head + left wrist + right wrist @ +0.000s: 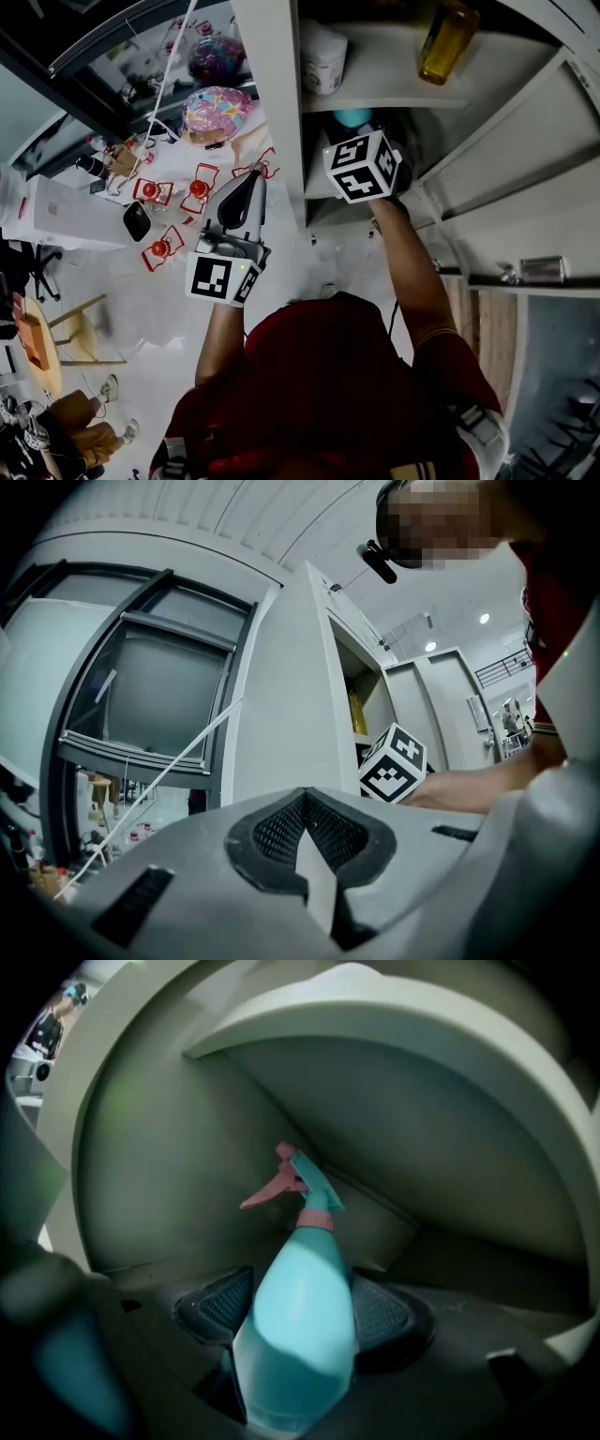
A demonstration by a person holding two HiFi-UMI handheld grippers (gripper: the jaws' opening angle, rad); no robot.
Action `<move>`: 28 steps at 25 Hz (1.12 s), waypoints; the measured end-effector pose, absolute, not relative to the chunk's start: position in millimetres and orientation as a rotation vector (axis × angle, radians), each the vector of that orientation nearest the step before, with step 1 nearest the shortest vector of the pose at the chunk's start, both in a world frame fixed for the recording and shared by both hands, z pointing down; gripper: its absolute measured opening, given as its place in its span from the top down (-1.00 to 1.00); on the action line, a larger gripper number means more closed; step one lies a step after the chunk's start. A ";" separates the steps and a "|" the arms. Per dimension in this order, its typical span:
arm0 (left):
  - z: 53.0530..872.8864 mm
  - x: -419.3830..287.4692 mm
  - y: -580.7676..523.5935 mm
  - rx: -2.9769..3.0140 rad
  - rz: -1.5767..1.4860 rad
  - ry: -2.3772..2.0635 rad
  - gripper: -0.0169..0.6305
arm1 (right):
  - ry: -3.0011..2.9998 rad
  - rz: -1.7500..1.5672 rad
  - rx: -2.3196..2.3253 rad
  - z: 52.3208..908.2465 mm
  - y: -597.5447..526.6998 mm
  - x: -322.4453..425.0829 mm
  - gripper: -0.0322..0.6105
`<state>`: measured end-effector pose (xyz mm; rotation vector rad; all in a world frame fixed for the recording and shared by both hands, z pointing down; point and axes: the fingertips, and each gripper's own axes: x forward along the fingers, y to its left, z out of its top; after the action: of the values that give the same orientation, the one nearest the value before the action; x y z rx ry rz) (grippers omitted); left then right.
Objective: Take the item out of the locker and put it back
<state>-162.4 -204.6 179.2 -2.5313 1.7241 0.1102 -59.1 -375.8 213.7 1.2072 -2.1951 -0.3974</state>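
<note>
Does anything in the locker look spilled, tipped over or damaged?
Nothing stands out. The turquoise plastic spray bottle with a pink trigger is held between the right gripper's jaws, intact, with no spill visible.

Spray bottle [302, 1269]: turquoise body, pink trigger.
Marker cube [363, 166] on right gripper [300, 1314]: black-and-white squares.
Bottle [448, 39] above that cube: amber-yellow.
Locker [277, 94]: white.

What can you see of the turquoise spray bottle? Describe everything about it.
The spray bottle looks like smooth turquoise plastic: a rounded body narrowing to a pink collar, a turquoise head and a pink trigger pointing left in the right gripper view. It is inside the dim locker compartment, clamped between the right gripper's dark pads. Its base is hidden.
</note>
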 end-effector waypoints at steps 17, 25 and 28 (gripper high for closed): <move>180.0 -156.5 -197.0 -2.576 0.135 1.663 0.93 | -2.078 -0.474 1.164 222.9 -341.5 -48.3 -0.10; 180.4 -151.7 -191.4 -2.598 0.147 1.633 0.93 | -2.067 -0.498 1.180 225.5 -317.6 -38.3 -0.09; 181.1 -149.4 -188.9 -2.605 0.147 1.625 0.93 | -2.064 -0.514 1.186 224.9 -308.9 -35.3 -0.09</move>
<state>-149.4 -188.9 181.1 -2.6052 1.6247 0.1474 -35.3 -308.9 224.9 1.1863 -2.0640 -0.5137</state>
